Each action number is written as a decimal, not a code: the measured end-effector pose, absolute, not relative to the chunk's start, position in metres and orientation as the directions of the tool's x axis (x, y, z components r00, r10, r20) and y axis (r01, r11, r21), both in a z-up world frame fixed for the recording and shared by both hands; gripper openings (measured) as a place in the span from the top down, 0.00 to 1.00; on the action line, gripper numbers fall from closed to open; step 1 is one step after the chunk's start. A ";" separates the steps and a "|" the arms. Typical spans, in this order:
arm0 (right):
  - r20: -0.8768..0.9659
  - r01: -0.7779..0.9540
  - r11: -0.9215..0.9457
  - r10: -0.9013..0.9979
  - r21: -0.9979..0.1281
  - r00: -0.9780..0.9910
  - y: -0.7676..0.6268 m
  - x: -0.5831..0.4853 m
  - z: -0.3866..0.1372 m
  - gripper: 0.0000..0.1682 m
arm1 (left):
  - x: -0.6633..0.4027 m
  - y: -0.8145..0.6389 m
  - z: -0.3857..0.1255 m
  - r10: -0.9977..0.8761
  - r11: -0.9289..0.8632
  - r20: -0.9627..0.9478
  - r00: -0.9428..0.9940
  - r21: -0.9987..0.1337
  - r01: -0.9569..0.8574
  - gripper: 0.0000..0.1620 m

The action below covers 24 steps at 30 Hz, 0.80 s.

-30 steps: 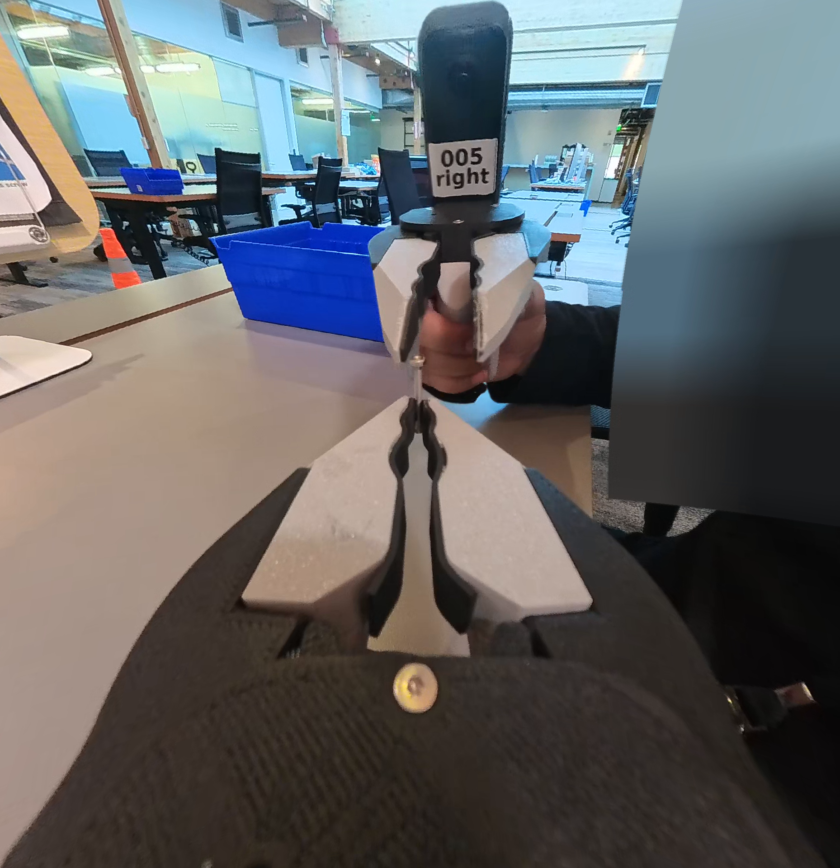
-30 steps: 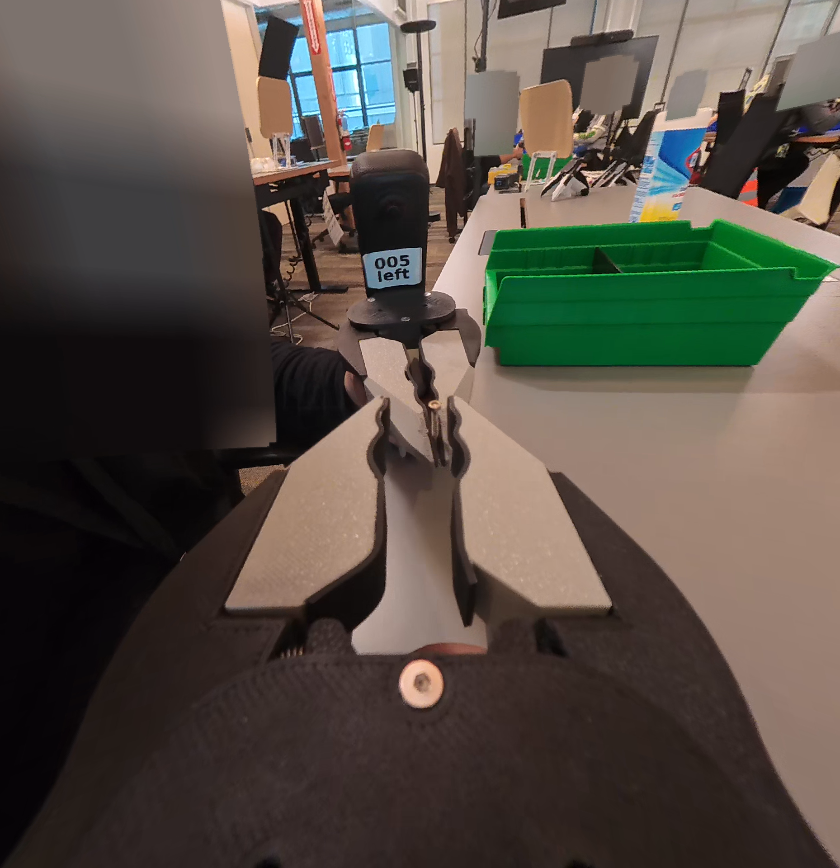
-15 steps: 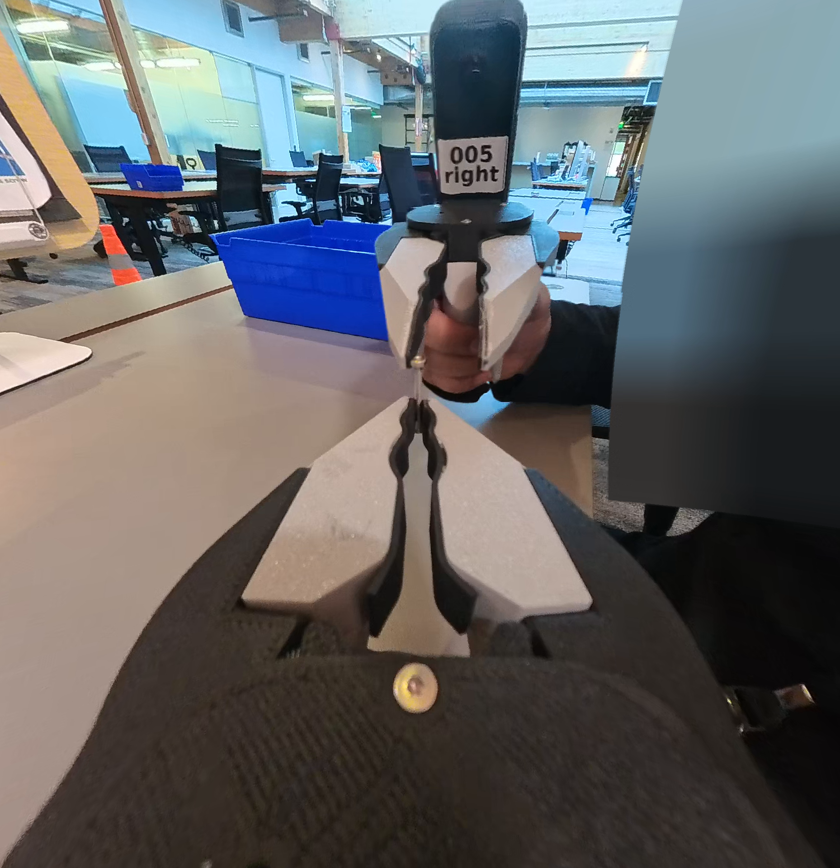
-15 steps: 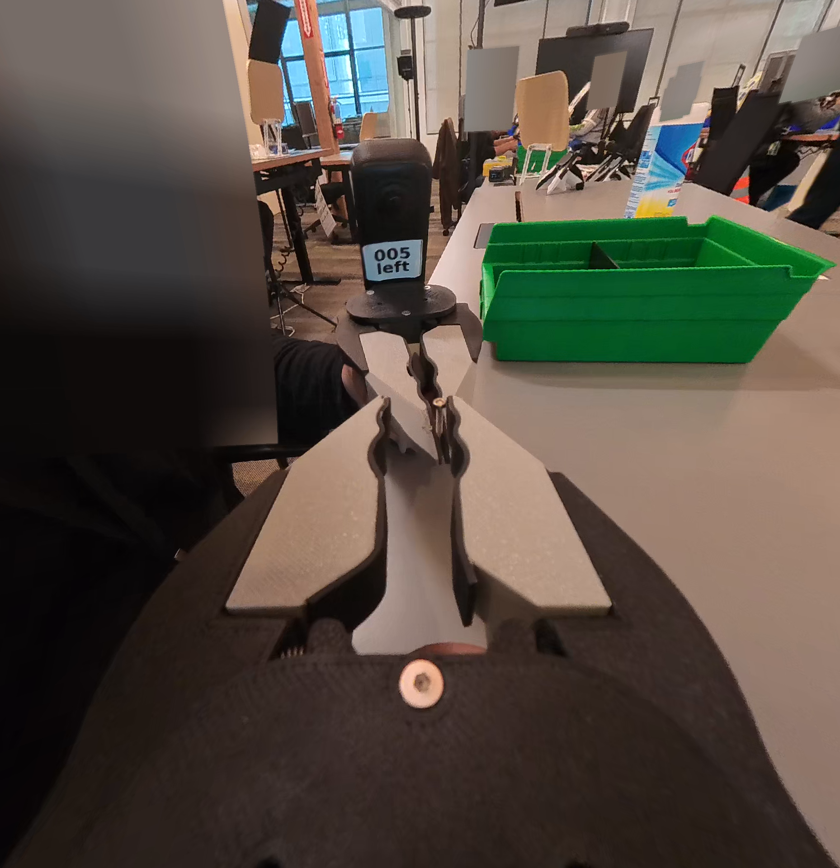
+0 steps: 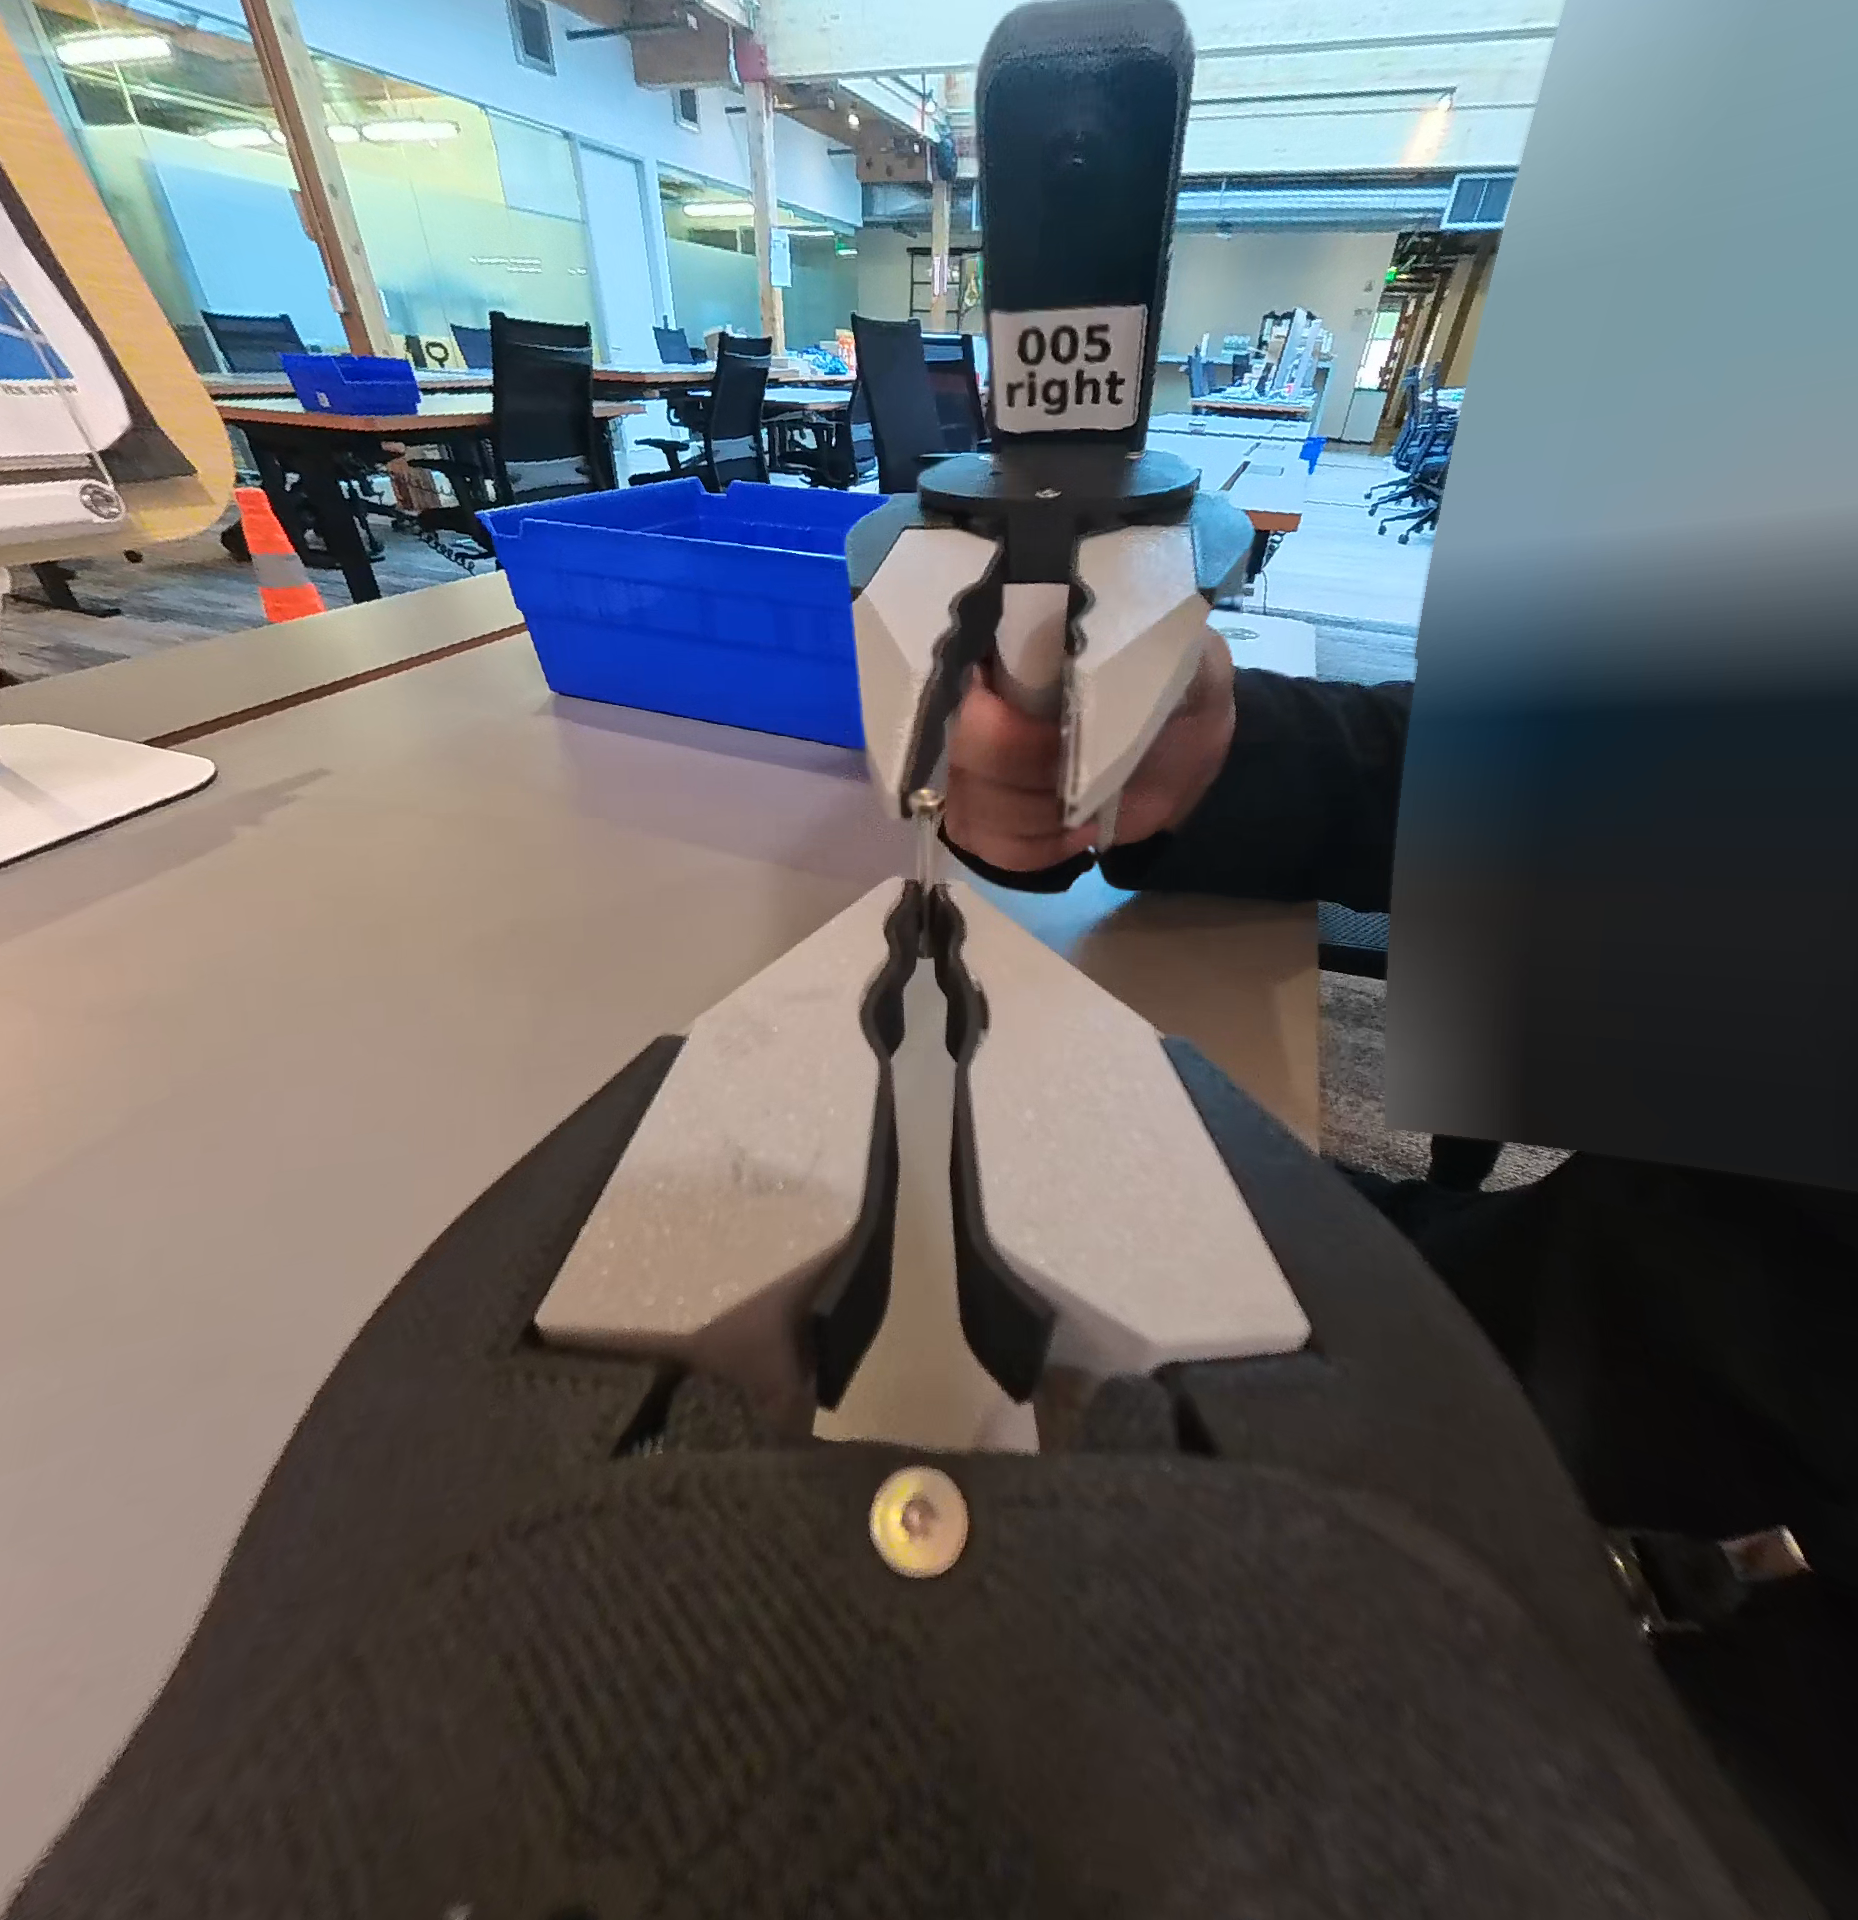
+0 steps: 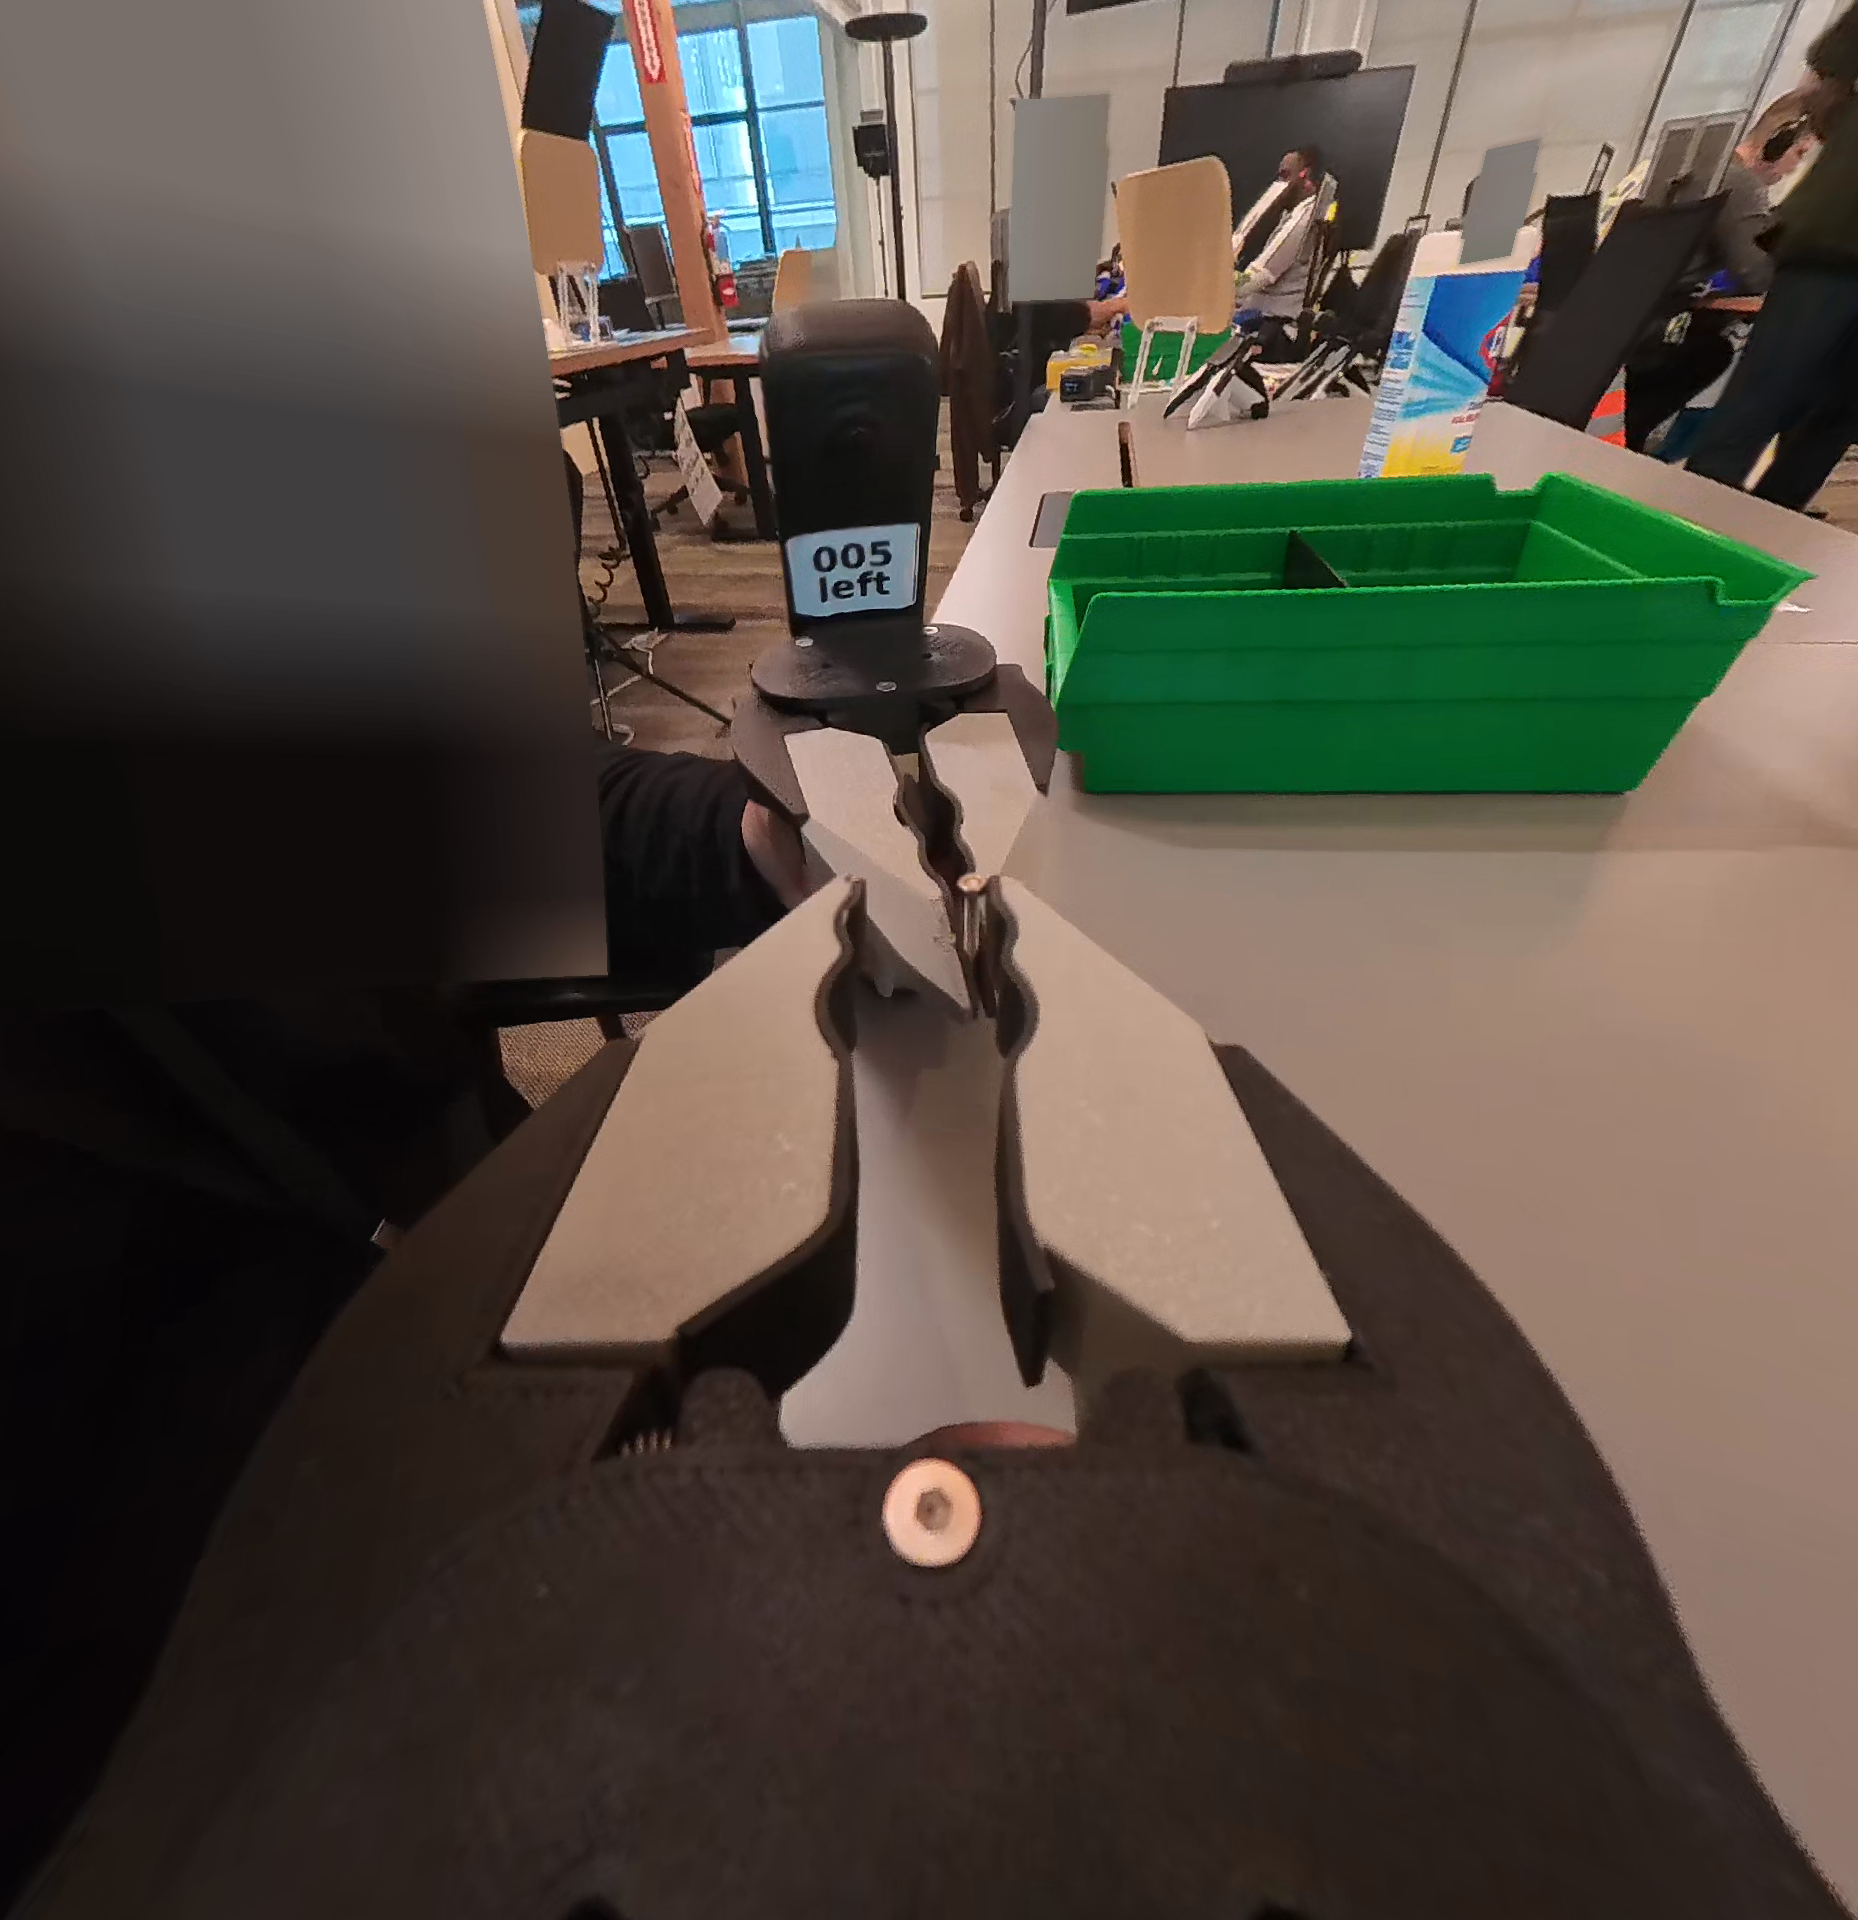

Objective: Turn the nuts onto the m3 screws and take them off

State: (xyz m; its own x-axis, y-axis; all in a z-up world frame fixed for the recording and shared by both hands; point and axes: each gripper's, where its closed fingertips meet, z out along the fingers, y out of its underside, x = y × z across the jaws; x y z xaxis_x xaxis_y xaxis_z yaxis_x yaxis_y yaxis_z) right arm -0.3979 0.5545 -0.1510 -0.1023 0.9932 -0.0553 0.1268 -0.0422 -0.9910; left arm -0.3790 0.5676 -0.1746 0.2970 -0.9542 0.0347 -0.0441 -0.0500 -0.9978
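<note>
step: nut-turning; your left gripper (image 5: 920,914) fingers pinch the screw (image 5: 926,847), right gripper (image 6: 920,940) fingers parted at its tip, needing re-closing.

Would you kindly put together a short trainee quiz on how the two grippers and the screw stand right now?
1. True or false: the left gripper is shut on the M3 screw.
2. Which shows in the right wrist view? A) blue bin B) green bin C) red bin
3. Fill in: the fingers of the right gripper stand ____, with the screw's top beside one of them.

Key: 1 true; 2 B; 3 apart.
</note>
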 end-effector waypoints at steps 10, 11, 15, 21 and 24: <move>-0.063 0.137 -0.046 0.991 -0.990 -0.119 0.551 -0.411 -0.152 0.85 | -0.379 0.569 -0.175 -0.952 -0.052 0.035 0.303 -0.998 -0.046 1.00; -0.063 0.137 -0.047 0.991 -0.989 -0.115 0.552 -0.407 -0.152 0.85 | -0.379 0.569 -0.175 -0.952 -0.050 0.034 0.305 -0.998 -0.046 1.00; -0.082 0.109 -0.072 0.993 -0.991 -0.090 0.558 -0.395 -0.149 0.89 | -0.379 0.568 -0.175 -0.955 -0.059 0.043 0.294 -0.997 -0.043 1.00; -0.111 0.143 -0.094 0.987 -0.985 -0.119 0.553 -0.414 -0.156 0.83 | -0.378 0.569 -0.176 -0.952 -0.055 0.037 0.305 -0.997 -0.050 1.00; -0.066 0.150 -0.051 0.993 -0.987 -0.095 0.552 -0.411 -0.156 0.83 | -0.379 0.571 -0.175 -0.949 -0.058 0.042 0.312 -0.997 -0.042 1.00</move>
